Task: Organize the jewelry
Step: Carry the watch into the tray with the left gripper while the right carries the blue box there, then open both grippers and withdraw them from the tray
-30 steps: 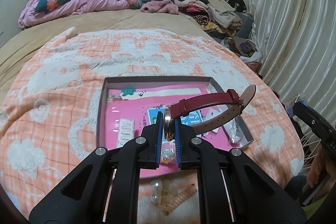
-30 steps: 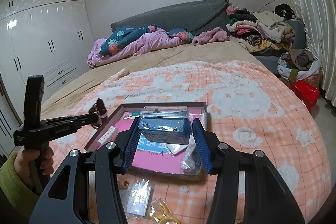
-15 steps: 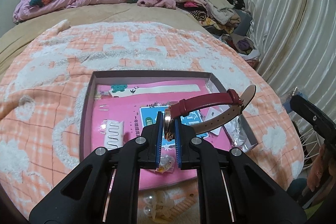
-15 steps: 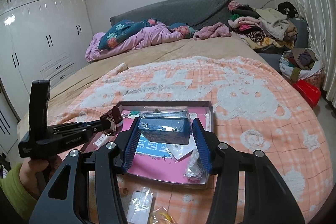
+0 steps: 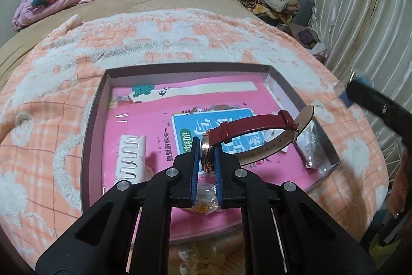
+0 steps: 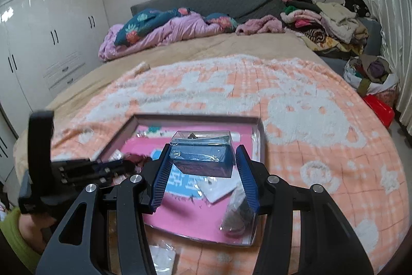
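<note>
Jewelry is sitting in both tools at once, out over the shallow grey tray [image 5: 95,120] on the orange-and-white blanket [image 5: 180,38] that is covering the bed. The left gripper [image 5: 207,159] is clenching a watch [image 5: 206,153] by its round gold-rimmed case, the blue pads [image 5: 196,166] pressing on either face of it. Its dark red strap [image 5: 247,128] is sticking out to the right and hanging above the pink booklet [image 5: 144,117] lining the tray floor, the pale underside of the strap curving back below it. A white wavy-slotted piece [image 5: 131,159] is lying on the booklet at the left, and a clear packet [image 5: 311,146] is leaning along the tray's right wall.

The right gripper [image 6: 204,164] is grasping a small clear box with a dark blue base [image 6: 203,156], its fingers [image 6: 247,177] standing partly apart and touching the box on both sides. That box is hanging above the tray's middle, over the booklet's blue label. Seen from the right side, the other tool is reaching in low at the left, a hand with a green sleeve [image 6: 15,231] gripping its handle. More small clear bags [image 6: 162,254] are lying on the blanket just in front of the tray.
</note>
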### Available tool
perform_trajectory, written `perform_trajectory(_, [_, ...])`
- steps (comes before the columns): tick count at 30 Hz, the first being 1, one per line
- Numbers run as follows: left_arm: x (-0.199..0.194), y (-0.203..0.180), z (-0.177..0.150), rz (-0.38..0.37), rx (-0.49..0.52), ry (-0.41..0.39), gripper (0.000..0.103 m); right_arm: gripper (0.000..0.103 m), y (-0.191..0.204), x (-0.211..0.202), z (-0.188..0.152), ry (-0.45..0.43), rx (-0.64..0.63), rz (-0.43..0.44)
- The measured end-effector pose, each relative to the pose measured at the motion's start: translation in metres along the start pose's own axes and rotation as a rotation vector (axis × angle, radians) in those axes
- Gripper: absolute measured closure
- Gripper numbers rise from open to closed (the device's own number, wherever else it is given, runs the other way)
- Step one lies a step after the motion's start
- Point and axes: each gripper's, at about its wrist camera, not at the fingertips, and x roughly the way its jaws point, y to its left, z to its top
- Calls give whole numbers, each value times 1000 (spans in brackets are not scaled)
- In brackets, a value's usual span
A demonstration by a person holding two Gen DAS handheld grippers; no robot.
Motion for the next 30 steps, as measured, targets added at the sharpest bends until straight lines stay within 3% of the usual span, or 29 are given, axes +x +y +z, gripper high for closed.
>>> perform_trajectory(9, [-1,4,0,17,-2,-11,97,54,2,30,-27,94,-26,-19])
perform_trajectory(18, [-5,5,1,21,-7,-16,91,52,-2,30,-32,109,-19,-34])
perform_trajectory(30, [-14,7,3,20,-14,-31,85,25,-7,6,-28,40,10,-32])
